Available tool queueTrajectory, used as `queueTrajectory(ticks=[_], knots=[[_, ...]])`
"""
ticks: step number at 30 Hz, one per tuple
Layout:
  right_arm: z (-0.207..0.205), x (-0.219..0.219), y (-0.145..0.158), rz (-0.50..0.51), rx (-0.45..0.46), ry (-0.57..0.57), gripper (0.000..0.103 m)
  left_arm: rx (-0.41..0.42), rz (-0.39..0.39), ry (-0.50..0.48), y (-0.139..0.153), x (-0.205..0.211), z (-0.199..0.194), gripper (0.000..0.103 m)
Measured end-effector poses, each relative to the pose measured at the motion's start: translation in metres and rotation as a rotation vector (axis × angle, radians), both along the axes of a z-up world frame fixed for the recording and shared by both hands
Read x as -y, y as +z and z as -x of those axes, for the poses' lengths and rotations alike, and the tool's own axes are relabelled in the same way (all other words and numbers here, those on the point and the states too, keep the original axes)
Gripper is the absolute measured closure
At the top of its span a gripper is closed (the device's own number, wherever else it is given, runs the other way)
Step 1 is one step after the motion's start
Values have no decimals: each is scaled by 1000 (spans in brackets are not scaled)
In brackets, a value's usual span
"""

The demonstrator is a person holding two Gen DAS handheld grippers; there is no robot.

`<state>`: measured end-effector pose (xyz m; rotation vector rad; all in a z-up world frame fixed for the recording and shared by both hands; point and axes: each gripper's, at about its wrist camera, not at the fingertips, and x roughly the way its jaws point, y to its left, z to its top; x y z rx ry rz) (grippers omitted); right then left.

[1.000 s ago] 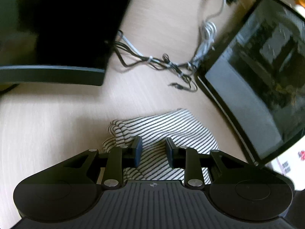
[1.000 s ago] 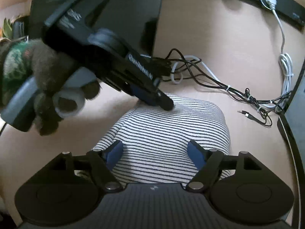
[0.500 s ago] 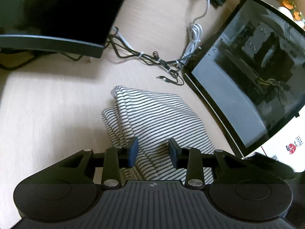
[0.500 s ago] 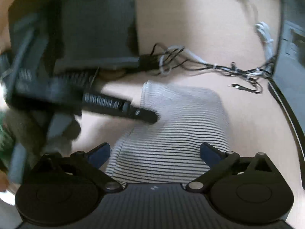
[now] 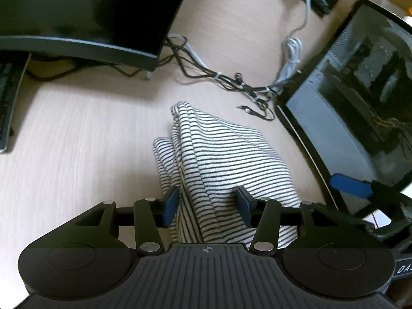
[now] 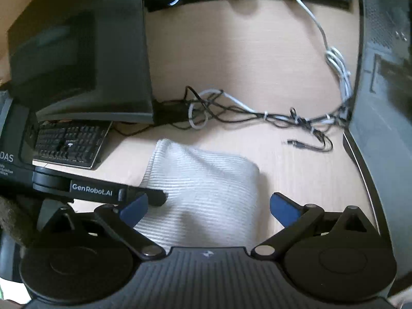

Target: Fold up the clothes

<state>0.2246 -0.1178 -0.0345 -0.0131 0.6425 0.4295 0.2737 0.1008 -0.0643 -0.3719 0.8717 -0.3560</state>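
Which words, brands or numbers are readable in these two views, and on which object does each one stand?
"GenRobot.AI": white print on the arm of the left claw, right wrist view.
"DAS": white letters on the left claw's body, cut off at the frame edge; the smaller lines beneath are too small to read.
"DA-": on the right claw body, cut off, left wrist view.
Keyboard key legends: too small to read.

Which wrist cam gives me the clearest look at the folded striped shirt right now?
The left wrist view: the striped shirt is sharp there, stripes and stacked fold edges distinct, lying between the open left gripper fingers. The right wrist view shows it motion-blurred, stripes washed out.
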Motion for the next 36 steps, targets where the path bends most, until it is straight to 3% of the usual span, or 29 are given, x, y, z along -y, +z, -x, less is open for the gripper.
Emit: queueTrajectory(ticks=[3, 5, 6, 7, 8, 11, 15, 17, 19, 23, 29, 34, 36], knots=[[-12, 13, -3, -40, -8, 12, 4, -39, 21, 21, -7, 8, 6, 34], [-24, 25, -10, -74, -49, 27, 25, -31, 8, 58, -8, 14, 14, 36], [-32, 30, -16, -87, -85, 38, 44, -27, 5, 73, -7, 17, 18, 38], [-43, 35, -23, -105, -127, 56, 57, -28, 4, 86, -6, 20, 22, 39], [-51, 39, -29, -117, -152, 75, 58, -32, 3, 92, -4, 24, 27, 41], [-60, 38, -34, -83, -120, 155, 55, -47, -1, 86, -1, 37, 43, 42], [-72, 41, -37, -72, -111, 237, 51, -70, -5, 160, 7, 42, 55, 42], [-75, 45, -38, -88, -119, 243, 45, -56, -39, 194, 16, 46, 55, 40], [-79, 52, -39, -126, -129, 227, 33, -48, -72, 206, 22, 50, 53, 31], [-93, 75, -43, -238, -188, 155, 26, -68, -105, 201, 22, 57, 44, 24], [-105, 84, -66, -346, -324, 178, 18, -133, -61, 180, 2, 62, 37, 13], [-105, 86, -84, -437, -408, 179, 16, -155, 57, 203, -15, 46, 40, 13], [-104, 84, -89, -467, -433, 192, 16, -139, 65, 187, -15, 44, 41, 13]])
